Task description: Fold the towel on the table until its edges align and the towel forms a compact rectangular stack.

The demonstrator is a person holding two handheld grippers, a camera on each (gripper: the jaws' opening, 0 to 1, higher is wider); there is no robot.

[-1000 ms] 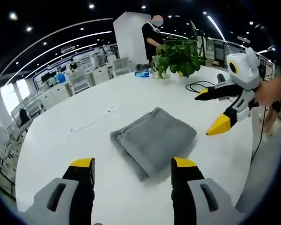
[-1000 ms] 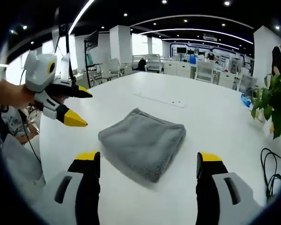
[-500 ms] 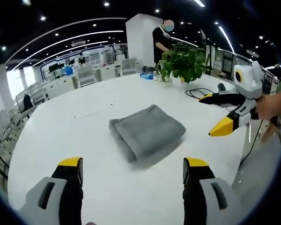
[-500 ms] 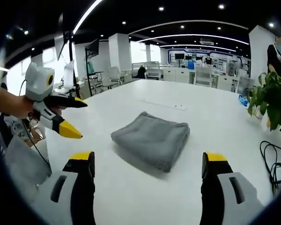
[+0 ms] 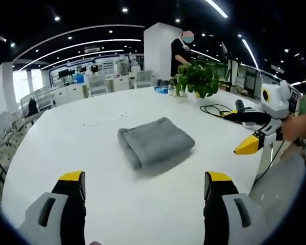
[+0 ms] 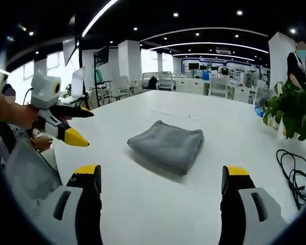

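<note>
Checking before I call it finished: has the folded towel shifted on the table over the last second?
Cannot tell. The towel looks smaller, but so do the plant and the cable, which fits the cameras backing away, not the towel sliding.

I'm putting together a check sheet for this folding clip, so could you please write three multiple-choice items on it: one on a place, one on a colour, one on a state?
1. Where does the potted plant stand?
A. on the towel
B. on the table beyond the towel
C. on the floor

2. What colour is the towel?
A. grey
B. red
C. white

3. How does the towel lie?
A. spread flat in one layer
B. held up by a gripper
C. folded in a compact stack on the table

Answers:
1 B, it stands at the far table edge.
2 A, plainly grey.
3 C, layered edges show, and the left gripper and right gripper are both open and clear of it.
</note>
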